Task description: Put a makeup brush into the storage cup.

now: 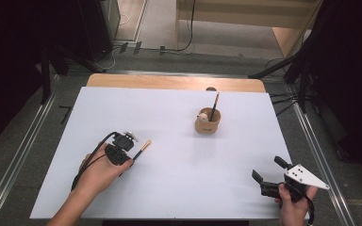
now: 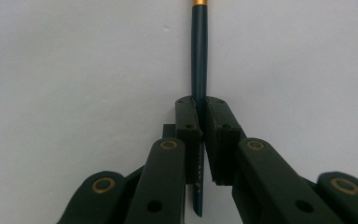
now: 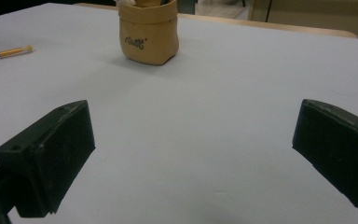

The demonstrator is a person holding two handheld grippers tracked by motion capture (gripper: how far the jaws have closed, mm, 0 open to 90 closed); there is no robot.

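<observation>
White sheet covering a wooden worktop, dark curtains either side, grey floor with rails and some cables trailing off toward the back, that's the setup. So the job looks like getting brushes into the little tan pot, which sits right of centre toward the far edge and already has one dark-handled brush standing in it plus something pale and rounded at its rim, can't tell what exactly. The left gripper is clenched on the second brush; the left gripper view makes it clear, jaws pressed together around the dark blue handle with the gold ferrule pointing away from the hand. In the high view that brush is at the near-left part of the sheet, well apart from the pot, tip angled toward it. Hard to say whether it's lifted off the sheet or just resting on it. The right gripper is down at the near-right corner, jaws spread wide with nothing between them, just idling. My read: pickup is done, and the carry over to the pot and the drop in are what's left. Roughly halfway through, assuming no more brushes turn up.
</observation>
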